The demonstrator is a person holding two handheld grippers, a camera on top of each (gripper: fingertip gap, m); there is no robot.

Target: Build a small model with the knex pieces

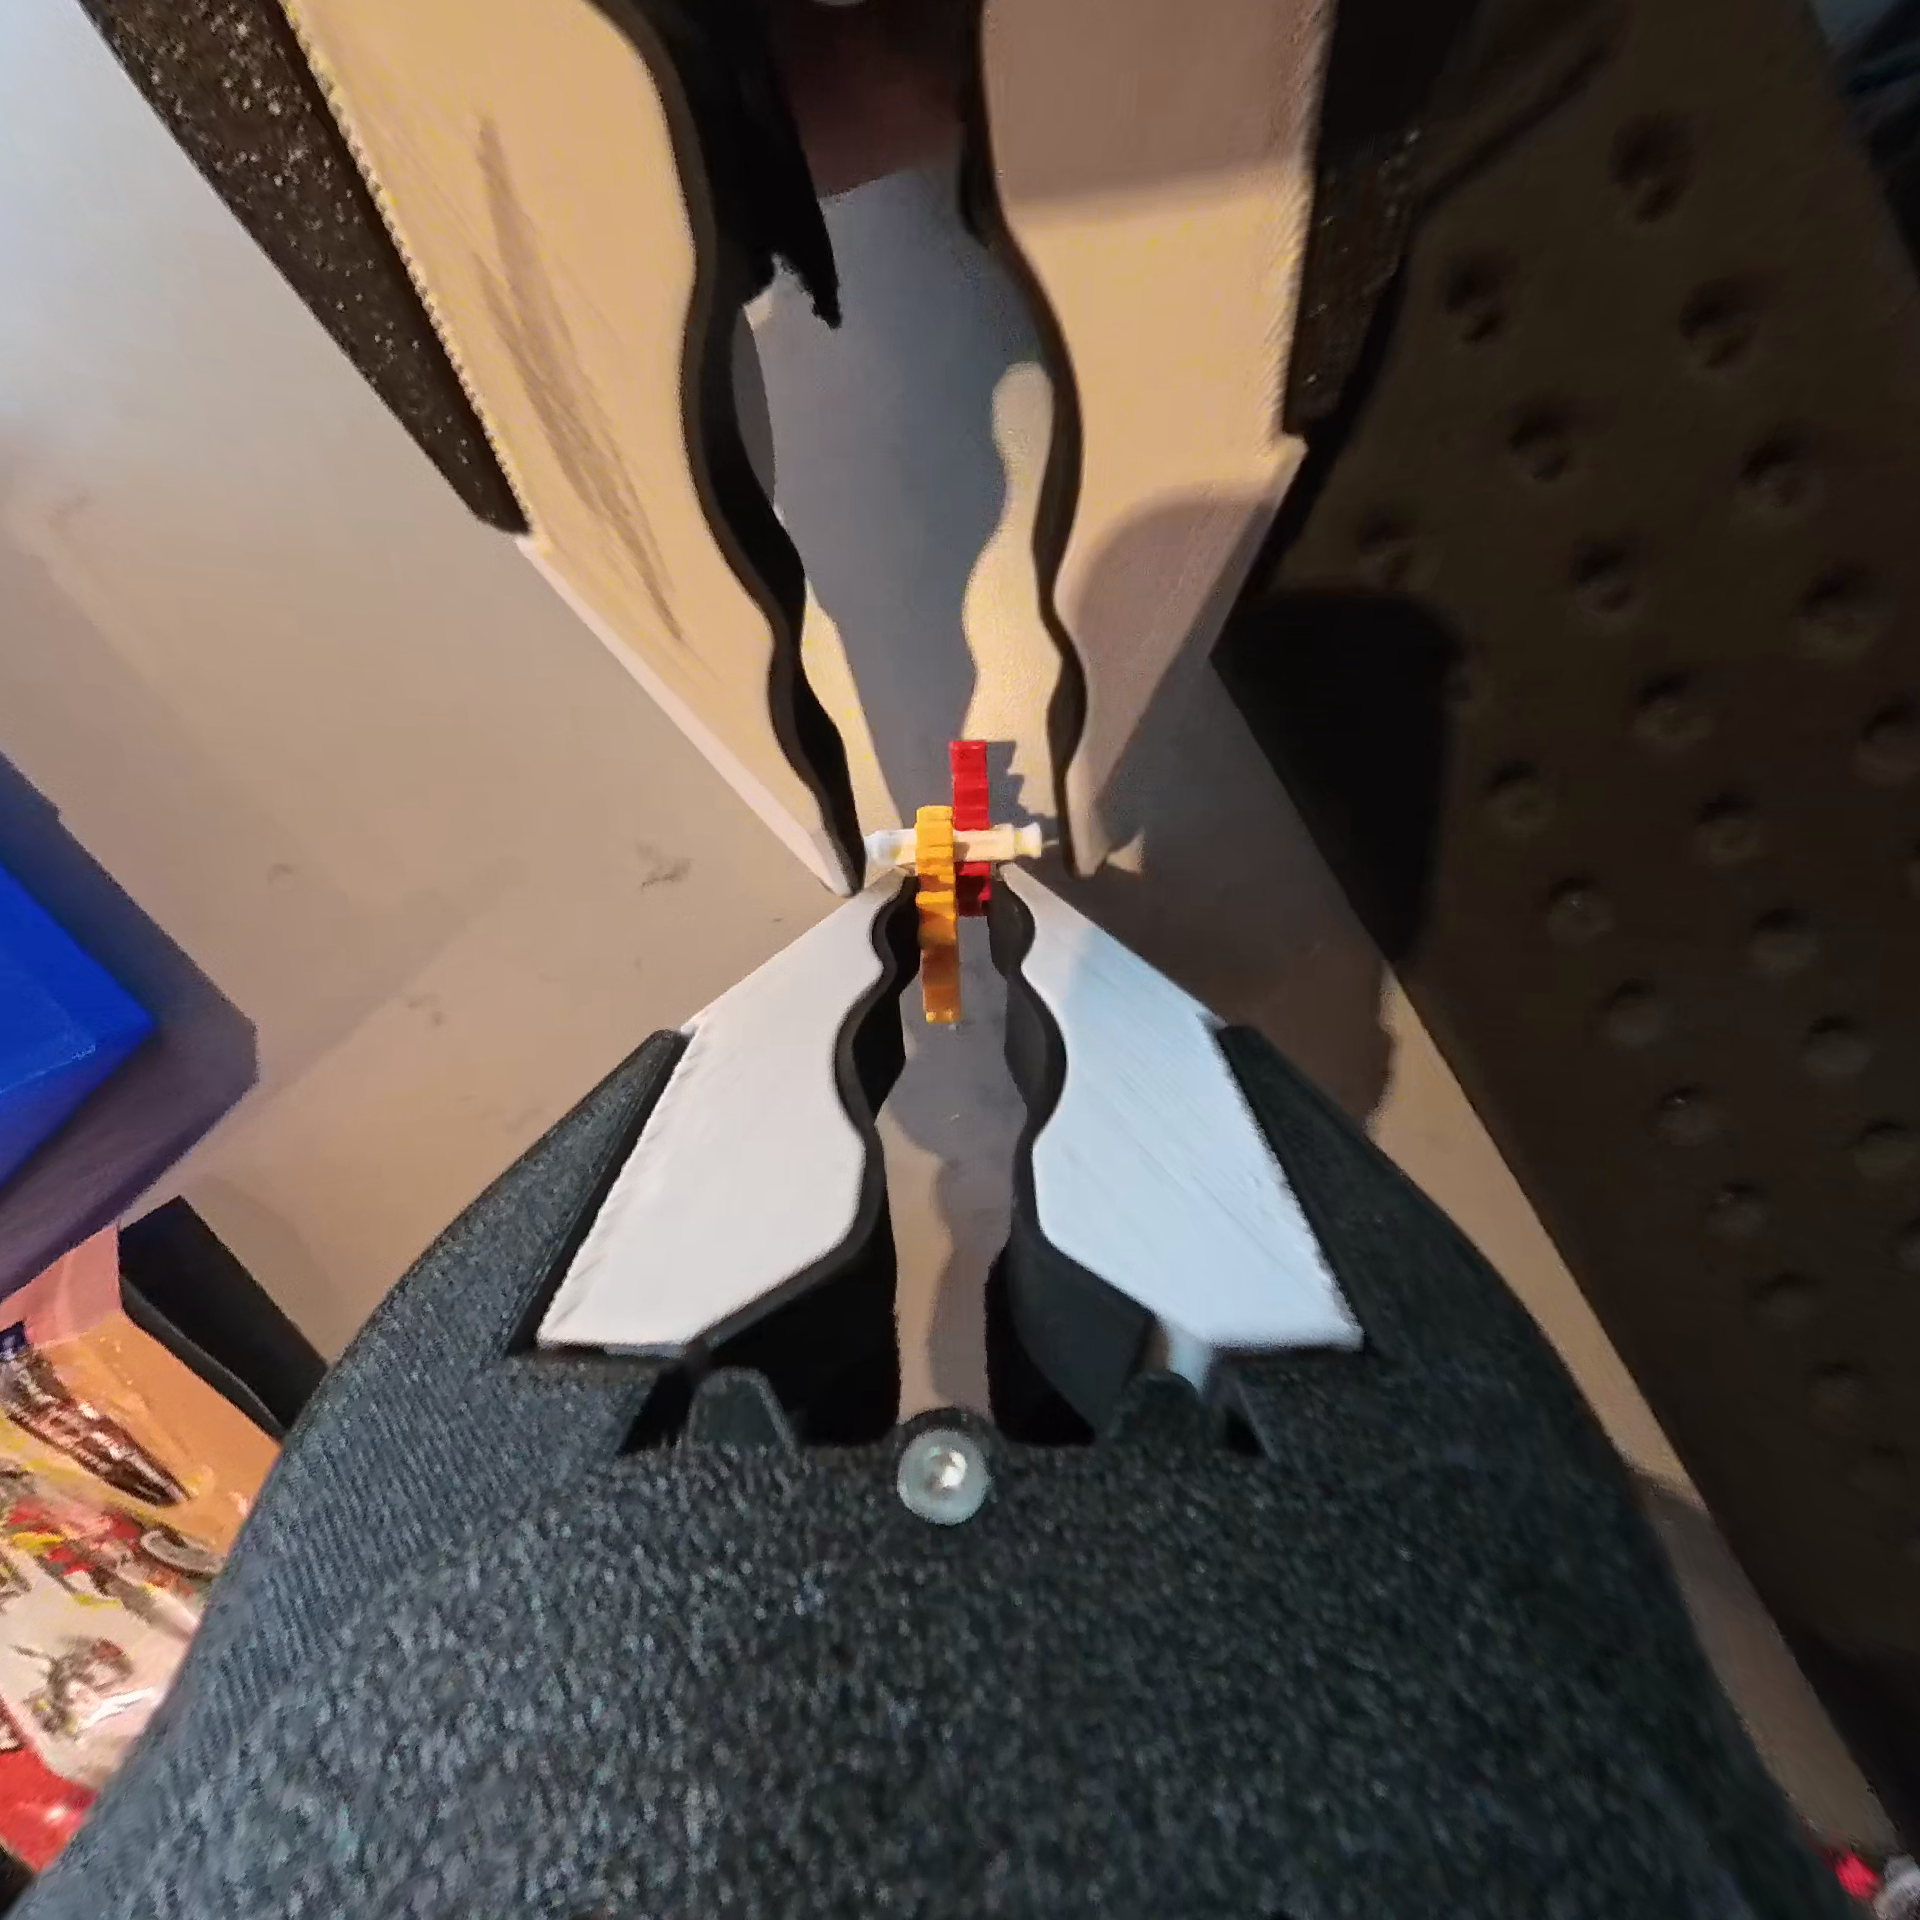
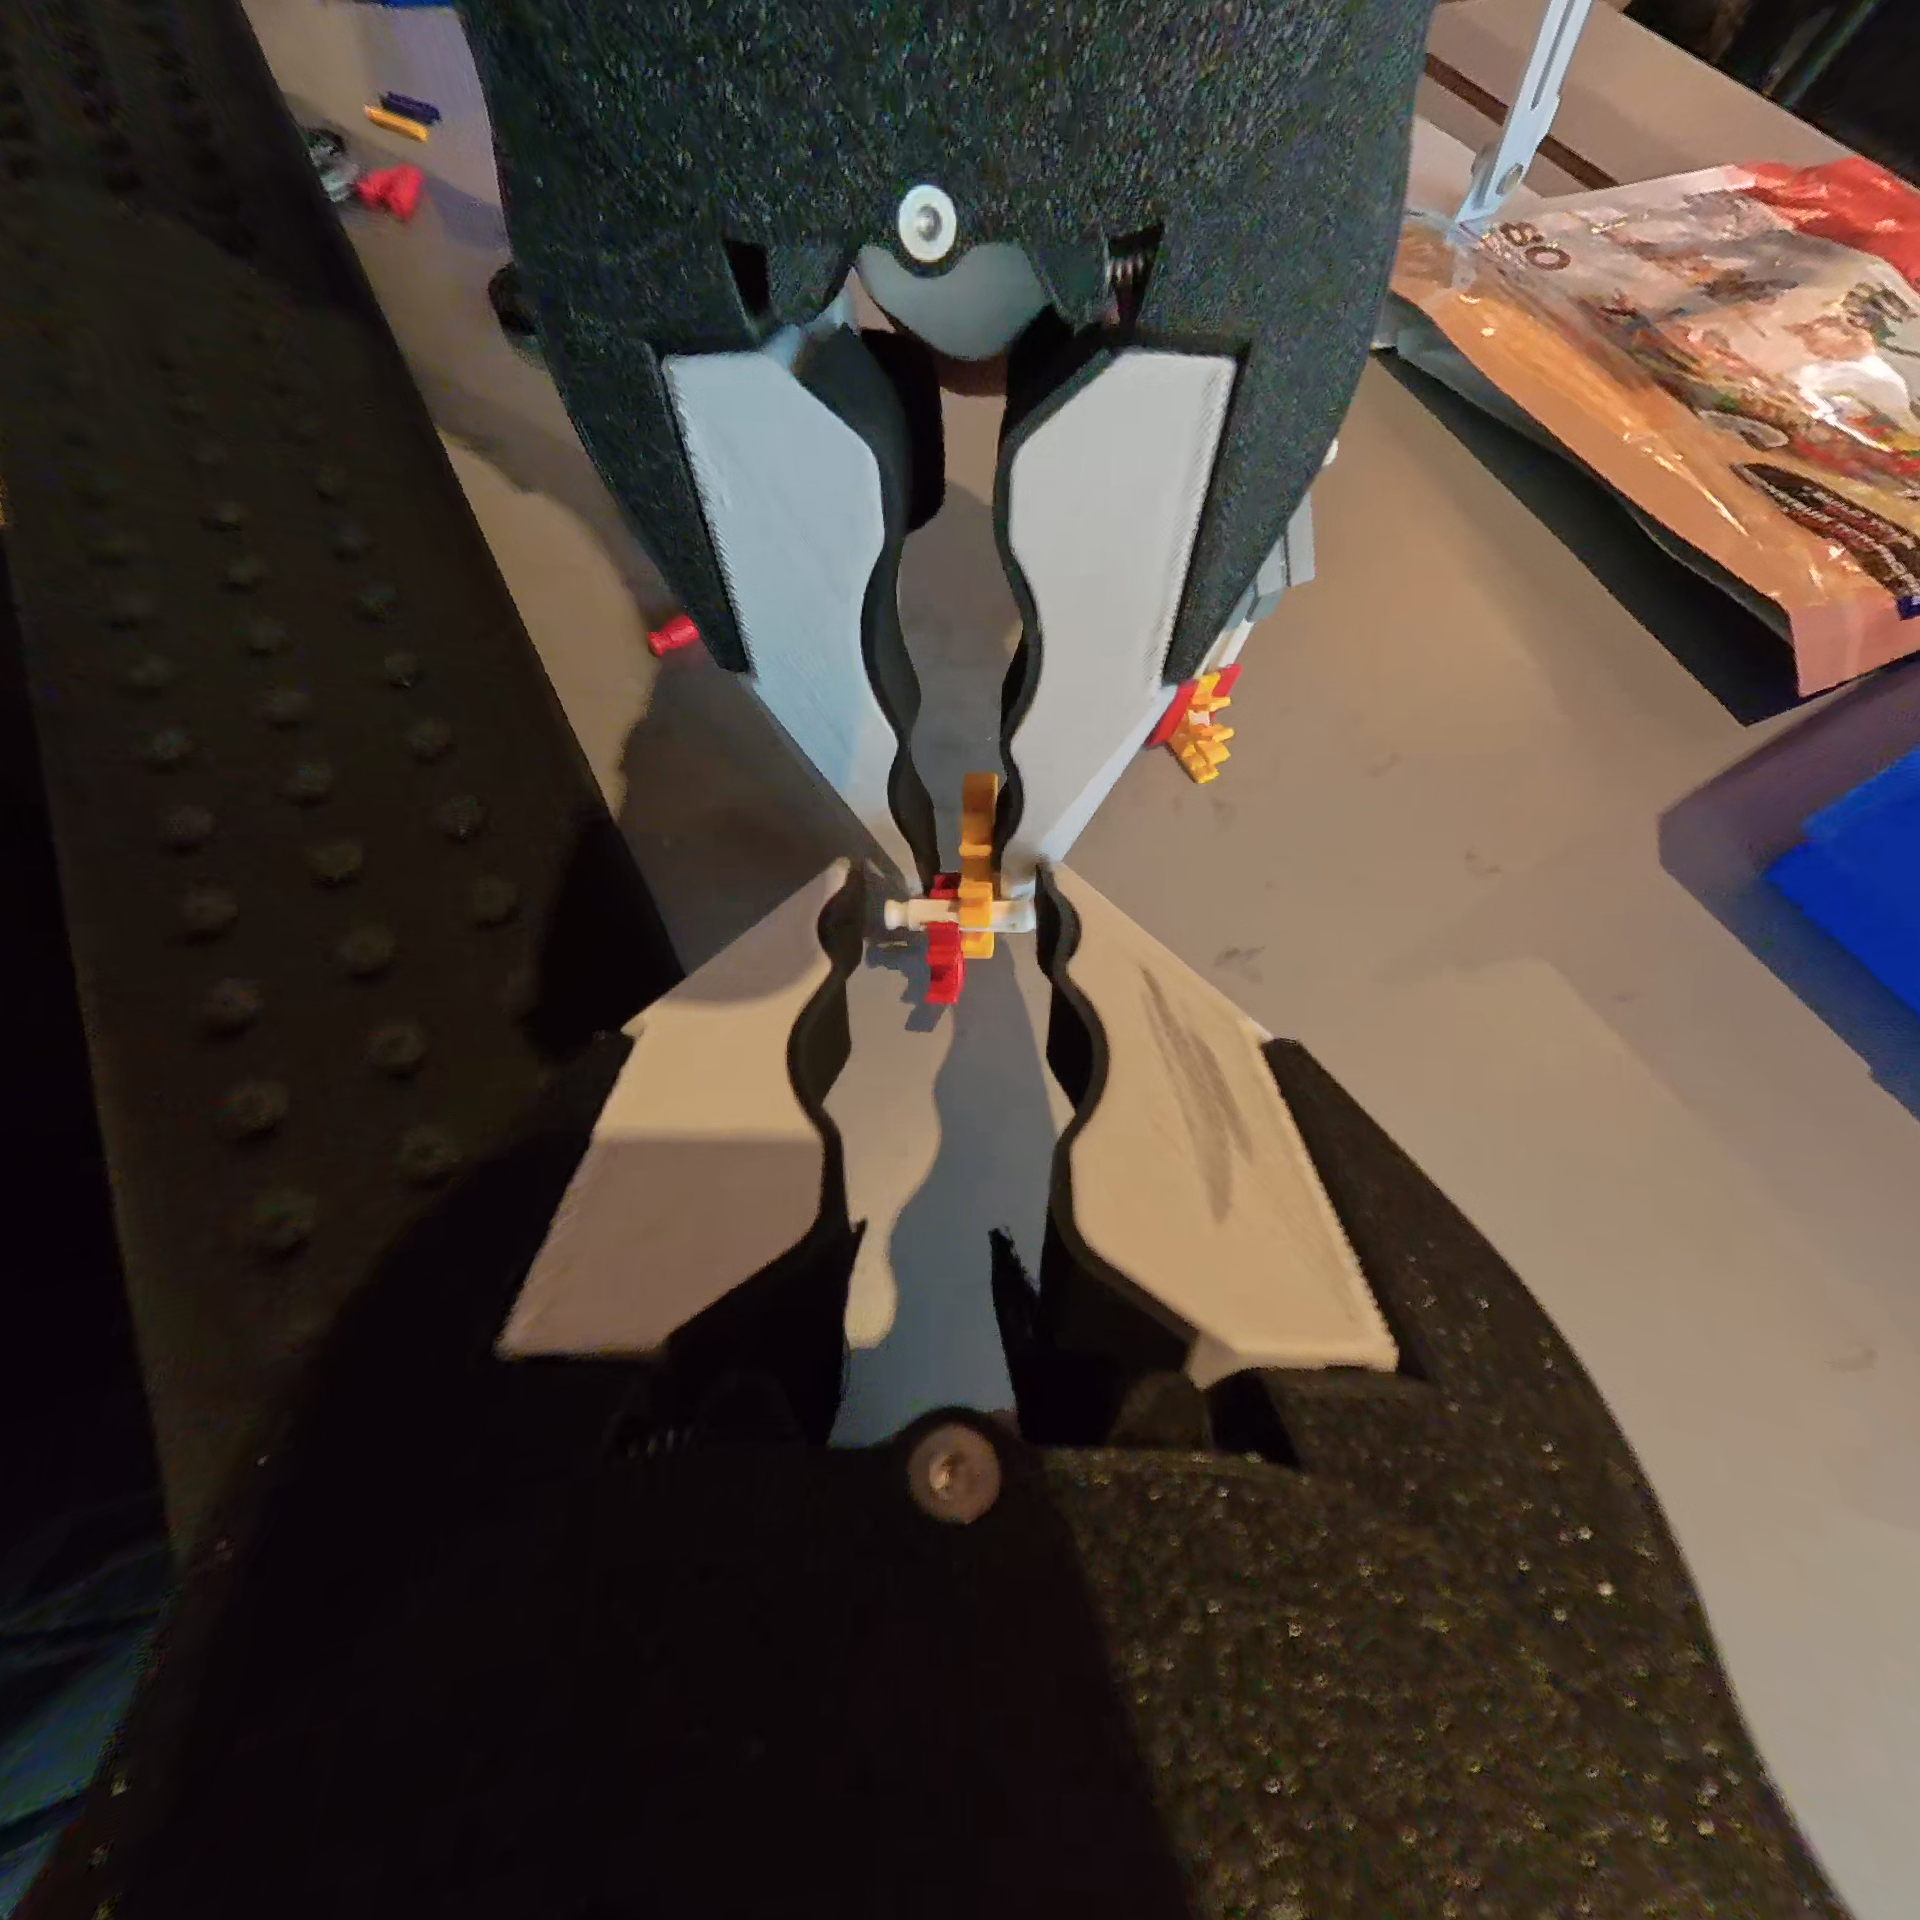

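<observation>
Grey tabletop (image 2: 1455, 1039). Left gripper (image 1: 940, 899) and right gripper (image 2: 951, 920) meet tip-to-tip, both pinching small gear assembly (image 1: 951, 847): light, rigid, fiddly; hold white axle (image 2: 914, 914) ends.

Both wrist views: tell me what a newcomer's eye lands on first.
Dead centre, the left gripper and right gripper meet tip to tip around a tiny toy-brick assembly: a yellow gear and a red gear on a white axle. To the right in the right wrist view lie a crinkly printed bag and a blue box.
</observation>
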